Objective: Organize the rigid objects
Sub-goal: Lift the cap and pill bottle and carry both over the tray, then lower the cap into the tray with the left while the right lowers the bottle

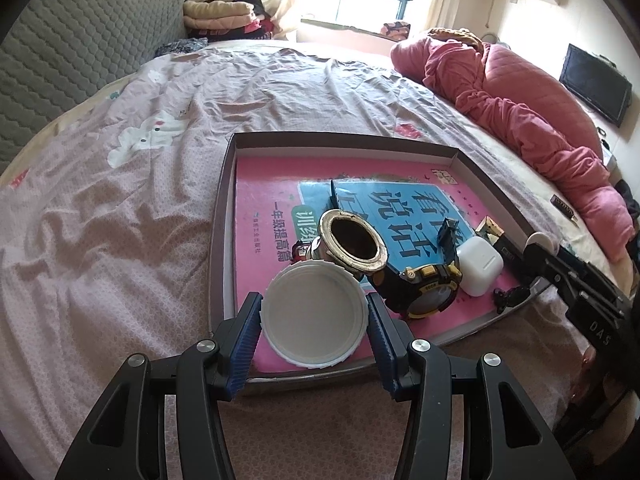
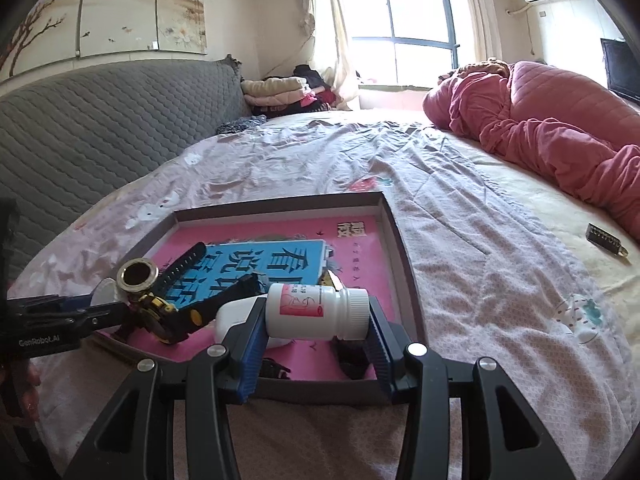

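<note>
Left wrist view: left tongs [image 1: 314, 330] clamped on a white lid [image 1: 314, 316], held over the near edge of a shallow box [image 1: 224, 216] on the bed [image 1: 120, 220]. In the box: pink book [image 1: 264, 200], blue book [image 1: 400, 208], brass ring [image 1: 354, 246], black-and-yellow watch [image 1: 424, 284], white case [image 1: 478, 266].

Right wrist view alone shows right tongs [image 2: 318, 316] clamped endwise on a white pill bottle [image 2: 316, 312], lying sideways over the box's near right part. A small dark object [image 2: 604, 240] lies on the bed, well apart from the box.
</note>
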Available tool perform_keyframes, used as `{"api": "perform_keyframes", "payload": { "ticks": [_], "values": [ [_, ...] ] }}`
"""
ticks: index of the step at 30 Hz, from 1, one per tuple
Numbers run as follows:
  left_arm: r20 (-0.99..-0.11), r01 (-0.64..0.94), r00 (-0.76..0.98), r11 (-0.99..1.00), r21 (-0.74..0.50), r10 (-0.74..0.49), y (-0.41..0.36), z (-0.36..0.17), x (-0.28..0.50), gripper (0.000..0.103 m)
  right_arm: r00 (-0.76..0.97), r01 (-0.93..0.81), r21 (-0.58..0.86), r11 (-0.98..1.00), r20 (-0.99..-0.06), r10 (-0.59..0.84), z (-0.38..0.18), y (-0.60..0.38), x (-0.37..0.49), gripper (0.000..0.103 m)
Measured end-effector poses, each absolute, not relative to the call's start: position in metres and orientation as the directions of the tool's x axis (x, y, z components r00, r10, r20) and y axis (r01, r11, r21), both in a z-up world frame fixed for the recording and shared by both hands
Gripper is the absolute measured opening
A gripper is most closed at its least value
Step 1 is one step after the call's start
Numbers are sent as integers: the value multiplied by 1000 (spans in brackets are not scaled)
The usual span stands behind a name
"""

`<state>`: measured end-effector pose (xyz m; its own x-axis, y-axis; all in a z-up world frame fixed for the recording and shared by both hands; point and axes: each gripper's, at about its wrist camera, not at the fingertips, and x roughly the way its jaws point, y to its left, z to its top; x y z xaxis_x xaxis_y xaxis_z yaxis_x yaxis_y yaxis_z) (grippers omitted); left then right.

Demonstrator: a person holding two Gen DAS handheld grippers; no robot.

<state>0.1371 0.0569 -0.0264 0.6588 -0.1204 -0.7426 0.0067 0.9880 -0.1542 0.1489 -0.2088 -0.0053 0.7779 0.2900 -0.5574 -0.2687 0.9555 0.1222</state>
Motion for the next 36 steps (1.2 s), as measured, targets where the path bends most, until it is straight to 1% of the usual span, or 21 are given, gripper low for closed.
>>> {"api": "perform_keyframes", "payload": {
  "ticks": [4, 11, 16, 21, 25, 29, 36],
  "values": [
    [-745, 8, 658, 990, -141, -111, 55, -27, 137, 53, 787, -263, 124, 957, -546, 287, -3, -213, 147, 46],
    [-747, 9, 656, 990, -139, -111, 55, -27, 138, 53, 754, -318, 107, 942, -574, 320, -6, -198, 146, 47],
    [-746, 10, 656, 990, -140, -112, 55, -27, 138, 53, 715, -323, 103, 941, -624, 314, -11, -193, 151, 47],
    [-748, 8, 654, 990, -141, -112, 55, -27, 138, 53, 678, -353, 125, 927, -649, 345, -10, -187, 153, 47],
    [-752, 15, 647, 989, -149, -123, 54, -27, 139, 53, 660, -347, 82, 934, -686, 305, -12, -178, 154, 47],
    [-756, 25, 640, 986, -164, -142, 51, -28, 140, 53, 643, -327, 77, 942, -712, 282, -13, -175, 161, 47],
    [-760, 31, 635, 987, -157, -140, 50, -28, 140, 53, 641, -313, 74, 947, -719, 268, -15, -174, 164, 47]
  ]
}}
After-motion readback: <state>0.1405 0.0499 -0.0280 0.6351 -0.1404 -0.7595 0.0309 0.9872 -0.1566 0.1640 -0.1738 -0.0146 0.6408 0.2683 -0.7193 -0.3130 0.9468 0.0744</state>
